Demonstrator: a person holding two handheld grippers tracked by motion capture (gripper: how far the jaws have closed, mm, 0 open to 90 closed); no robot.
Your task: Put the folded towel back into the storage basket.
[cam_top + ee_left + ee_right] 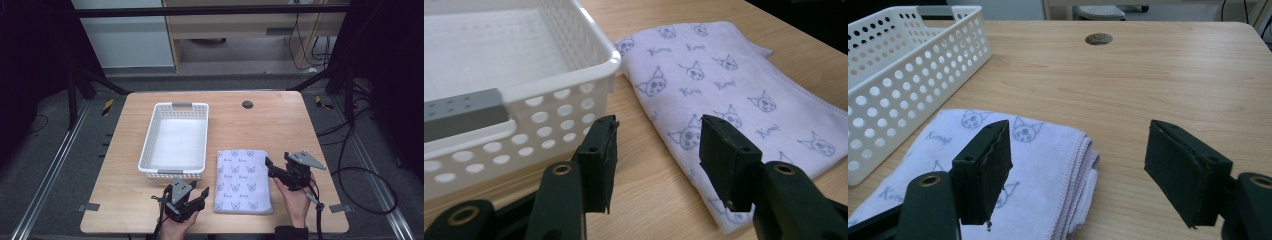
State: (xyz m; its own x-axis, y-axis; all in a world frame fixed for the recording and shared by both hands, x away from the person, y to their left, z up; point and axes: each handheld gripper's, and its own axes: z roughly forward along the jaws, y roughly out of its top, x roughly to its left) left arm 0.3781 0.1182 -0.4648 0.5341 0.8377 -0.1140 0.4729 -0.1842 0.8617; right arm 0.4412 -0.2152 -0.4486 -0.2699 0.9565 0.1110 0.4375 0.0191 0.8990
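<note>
Folded cat-print towel (243, 180) sits right beside the white basket (148, 144); left gripper (201, 193) and right gripper (268, 164) flank it, jaws spread, holding nothing.

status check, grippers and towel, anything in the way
Left gripper open, right gripper open, both empty. Folded towel flat on table between them, beside empty basket. Nothing blocking.
</note>
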